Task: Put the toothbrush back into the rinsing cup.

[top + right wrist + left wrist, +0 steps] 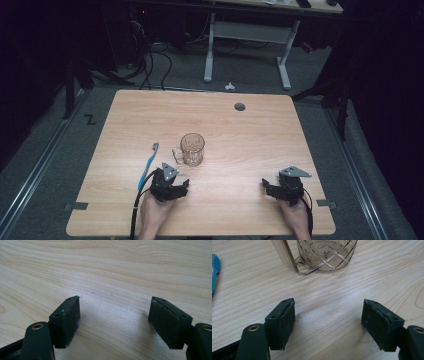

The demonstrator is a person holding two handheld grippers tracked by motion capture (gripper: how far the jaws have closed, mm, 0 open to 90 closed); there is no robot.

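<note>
Risk of tipping: left gripper (186, 185) jaws wide apart and empty, near clear cut-glass mug (192, 149) upright mid wooden table (250, 145), handle toward it; right gripper (266, 186) likewise open, empty; blue toothbrush (148, 163) alongside, easily nudged.

Clear cut-glass mug (192, 148) with a diamond and star pattern, standing upright and empty near the middle of the wooden table (240, 145), handle turned toward the near-left. Blue toothbrush (148, 165), lying flat just left of the mug and apart from it, head pointing toward the table's far side.
</note>
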